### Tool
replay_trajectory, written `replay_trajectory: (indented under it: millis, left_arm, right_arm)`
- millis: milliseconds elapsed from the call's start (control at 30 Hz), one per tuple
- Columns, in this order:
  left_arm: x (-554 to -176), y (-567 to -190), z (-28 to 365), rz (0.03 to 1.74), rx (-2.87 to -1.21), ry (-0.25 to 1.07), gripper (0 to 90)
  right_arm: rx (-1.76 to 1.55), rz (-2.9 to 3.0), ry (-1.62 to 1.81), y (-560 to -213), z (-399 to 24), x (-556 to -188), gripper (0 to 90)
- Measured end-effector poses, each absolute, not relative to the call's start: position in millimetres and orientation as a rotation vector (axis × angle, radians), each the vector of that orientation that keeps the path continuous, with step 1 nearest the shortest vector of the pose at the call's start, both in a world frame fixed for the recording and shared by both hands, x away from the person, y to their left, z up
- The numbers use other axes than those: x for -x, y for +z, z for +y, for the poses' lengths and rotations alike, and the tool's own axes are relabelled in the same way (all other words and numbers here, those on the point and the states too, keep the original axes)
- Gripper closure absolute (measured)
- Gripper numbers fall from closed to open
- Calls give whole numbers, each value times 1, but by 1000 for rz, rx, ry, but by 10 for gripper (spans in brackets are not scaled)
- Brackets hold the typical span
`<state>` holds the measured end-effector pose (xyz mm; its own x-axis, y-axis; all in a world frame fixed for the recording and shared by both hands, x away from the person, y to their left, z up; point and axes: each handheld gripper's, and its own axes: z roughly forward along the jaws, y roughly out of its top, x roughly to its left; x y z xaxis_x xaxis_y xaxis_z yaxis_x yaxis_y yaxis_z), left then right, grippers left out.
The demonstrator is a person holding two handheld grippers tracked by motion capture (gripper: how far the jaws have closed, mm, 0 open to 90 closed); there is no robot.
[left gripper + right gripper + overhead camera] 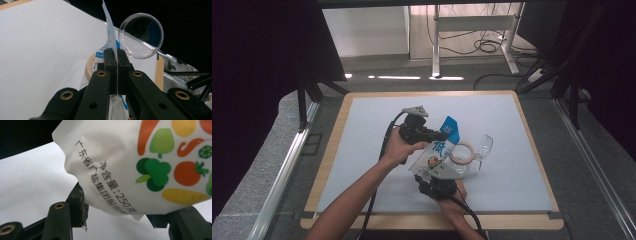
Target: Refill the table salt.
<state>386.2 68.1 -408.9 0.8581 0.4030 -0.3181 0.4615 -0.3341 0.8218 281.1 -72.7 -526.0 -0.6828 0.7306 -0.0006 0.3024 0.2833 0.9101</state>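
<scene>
The setting is a laboratory recording station: a white work mat on a wood-edged tabletop [328, 165] stands inside a frame of aluminium rails [287, 165] hung with black curtains [257, 60], with loose black cables [484, 46] and a white metal desk frame [472, 22] on the floor behind.

Both my forearms are bare, no sleeves showing. My left hand-held gripper [439, 135] is a chunky black block with a grey three-cornered plate on top and a black cable trailing back along my arm. My right hand-held gripper [434, 175] looks the same: black body, grey plate, black cable running off behind. Up close, the jaws are matt black bars with round brass-ringed screw holes and smaller plain holes; one right pad has a ragged, worn edge.
</scene>
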Motion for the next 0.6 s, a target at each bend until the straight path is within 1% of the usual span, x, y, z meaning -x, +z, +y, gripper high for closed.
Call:
replay_trajectory:
  millis: [600]
  left_arm:
    - [-389, -405, 61, 625, -1994, -63, 900]
  right_arm:
    - [-939, 2119, 1388, -522, -72, -280, 441]
